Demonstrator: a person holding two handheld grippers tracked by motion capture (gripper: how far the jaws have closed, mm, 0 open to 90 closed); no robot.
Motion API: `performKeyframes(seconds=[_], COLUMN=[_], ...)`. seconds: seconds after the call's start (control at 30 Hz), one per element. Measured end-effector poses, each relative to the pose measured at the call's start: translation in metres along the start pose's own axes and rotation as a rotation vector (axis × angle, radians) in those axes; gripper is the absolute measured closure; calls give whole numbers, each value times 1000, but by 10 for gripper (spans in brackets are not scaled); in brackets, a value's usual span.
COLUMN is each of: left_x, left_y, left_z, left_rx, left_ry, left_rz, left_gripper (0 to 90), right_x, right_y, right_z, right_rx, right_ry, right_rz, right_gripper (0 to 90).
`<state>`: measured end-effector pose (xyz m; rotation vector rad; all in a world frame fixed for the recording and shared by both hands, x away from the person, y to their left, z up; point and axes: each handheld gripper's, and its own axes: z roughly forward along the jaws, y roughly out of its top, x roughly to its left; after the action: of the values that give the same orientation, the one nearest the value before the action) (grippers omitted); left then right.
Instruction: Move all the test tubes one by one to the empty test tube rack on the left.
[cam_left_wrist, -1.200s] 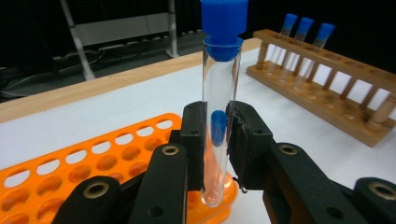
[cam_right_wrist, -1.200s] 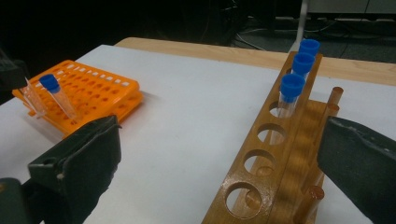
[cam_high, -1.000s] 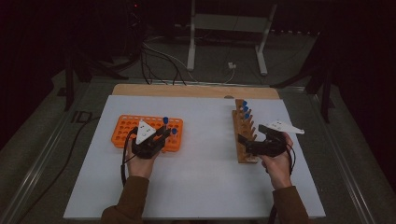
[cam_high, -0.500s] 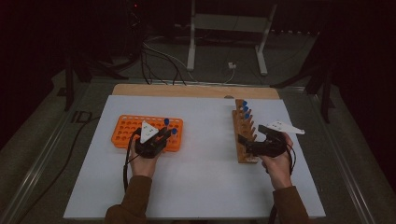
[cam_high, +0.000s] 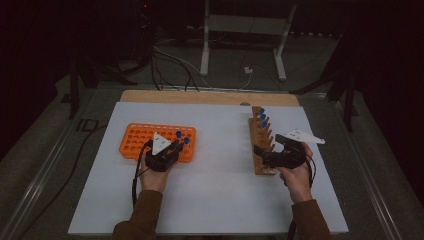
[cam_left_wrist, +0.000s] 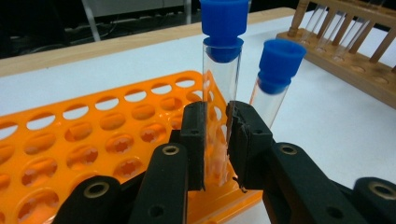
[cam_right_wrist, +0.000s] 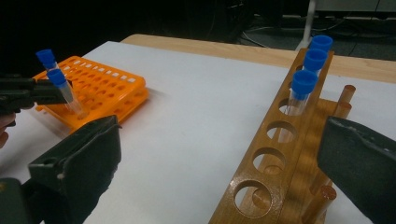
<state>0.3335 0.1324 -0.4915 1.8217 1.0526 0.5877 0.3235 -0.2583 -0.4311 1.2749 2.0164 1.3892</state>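
Observation:
My left gripper (cam_left_wrist: 217, 112) is shut on a clear test tube with a blue cap (cam_left_wrist: 223, 56), held upright over the right end of the orange rack (cam_left_wrist: 93, 126). A second blue-capped tube (cam_left_wrist: 275, 79) leans in the rack just beyond it. In the high view, the left gripper (cam_high: 175, 148) sits at the orange rack's (cam_high: 145, 140) near right corner. My right gripper (cam_high: 270, 147) stands wide open beside the near end of the wooden rack (cam_high: 260, 150), its jaws either side of that rack (cam_right_wrist: 271, 154) with nothing between the pads. Three blue-capped tubes (cam_right_wrist: 306, 84) stand at the rack's far end.
Both racks rest on a white sheet (cam_high: 215, 175) over the table, with a wooden strip (cam_high: 210, 97) along its far edge. Cables (cam_high: 170, 65) and a metal stand (cam_high: 245, 40) lie on the floor beyond.

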Motion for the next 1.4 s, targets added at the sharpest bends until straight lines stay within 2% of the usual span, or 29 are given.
performKeyframes(seconds=[0.3,0.47,0.83,0.97,1.13,1.4], left_x=[-1,-5,-3,1,4,5], left_y=[-3,-5,-6,-5,-5,-1], left_z=[1,5,5,5,0,-14], left_rx=[33,77,75,75,78,33], left_ry=[5,17,10,-7,-4,-21], left_rz=[25,68,54,20,14,-26], left_gripper=[772,775,775,757,669,416], right_x=[1,1,2,2,1,2], right_y=[-1,-1,-2,-3,-3,-2], right_z=[1,2,2,3,3,3], right_rx=[5,9,11,15,15,15], right_ry=[5,7,12,12,13,12], right_rz=[-1,0,-3,-2,-2,0], right_gripper=[0,0,0,0,0,0])
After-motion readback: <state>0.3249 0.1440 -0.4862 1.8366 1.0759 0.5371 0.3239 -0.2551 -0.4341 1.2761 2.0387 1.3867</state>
